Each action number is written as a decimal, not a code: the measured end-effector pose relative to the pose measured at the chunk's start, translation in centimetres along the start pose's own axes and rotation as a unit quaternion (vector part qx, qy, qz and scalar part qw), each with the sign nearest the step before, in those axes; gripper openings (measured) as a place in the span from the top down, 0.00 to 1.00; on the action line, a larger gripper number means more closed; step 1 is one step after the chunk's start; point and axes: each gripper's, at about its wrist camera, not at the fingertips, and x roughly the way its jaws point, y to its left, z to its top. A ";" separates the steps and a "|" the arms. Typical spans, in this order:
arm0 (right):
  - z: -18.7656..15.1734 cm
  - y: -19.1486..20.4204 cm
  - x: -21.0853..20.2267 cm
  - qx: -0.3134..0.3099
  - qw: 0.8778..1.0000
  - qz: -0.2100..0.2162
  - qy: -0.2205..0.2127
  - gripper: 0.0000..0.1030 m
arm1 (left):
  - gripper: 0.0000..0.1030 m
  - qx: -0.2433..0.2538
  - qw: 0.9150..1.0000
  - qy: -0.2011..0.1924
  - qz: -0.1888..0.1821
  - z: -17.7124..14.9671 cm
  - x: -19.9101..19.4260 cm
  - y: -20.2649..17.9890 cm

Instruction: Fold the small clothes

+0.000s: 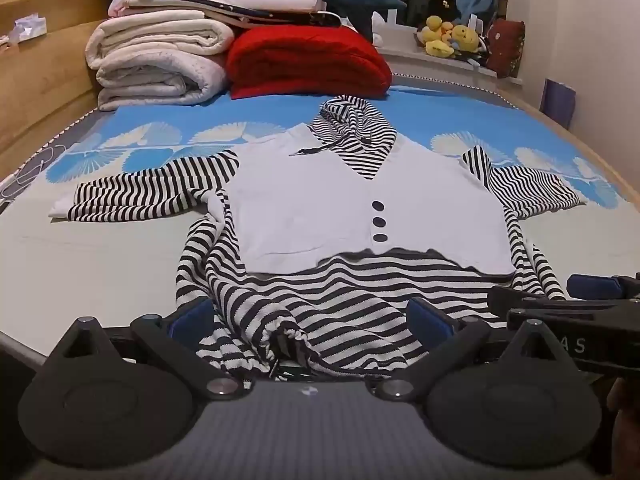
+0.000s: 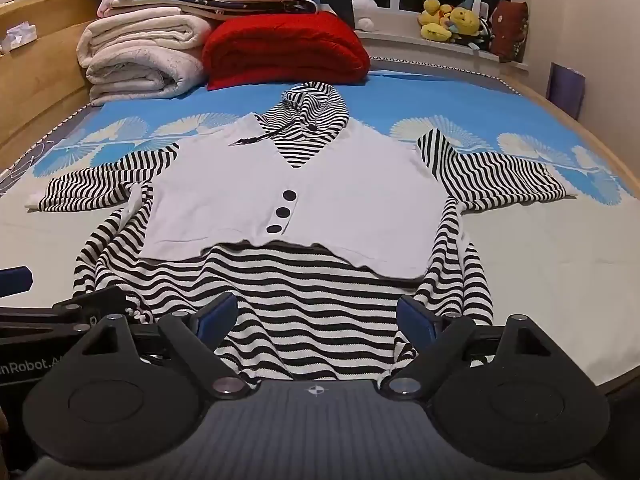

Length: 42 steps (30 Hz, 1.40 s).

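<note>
The striped hooded top (image 1: 320,292) lies spread out on the bed (image 1: 100,264) in front of you, face up, with its hood (image 1: 352,132) at the far end and both sleeves stretched out to the left and to the right. A white vest panel (image 1: 340,200) with three dark buttons (image 1: 378,222) covers its chest, and the striped hem is bunched and wrinkled at the near edge. Your left gripper (image 1: 312,320) stands with its jaws wide apart over the near hem; the striped cloth lies between the blue pads (image 1: 192,316), but they do not press on it. Your right gripper (image 2: 316,318) is just beside it on the right, also spread wide over the hem and grasping nothing. Under the far half of the top lies a blue sheet with white fan shapes (image 1: 160,148). Behind the hood is a folded red blanket (image 1: 308,60), and to the left of it a stack of folded white bedding (image 1: 160,60). Some yellow plush toys (image 1: 448,36) sit on the window sill (image 1: 404,54) at the far right.
</note>
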 end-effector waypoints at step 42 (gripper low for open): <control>0.1 0.1 0.1 -0.005 1.000 -0.005 -0.011 0.15 | 0.01 -0.004 1.000 0.001 -0.001 0.0 0.0 0.2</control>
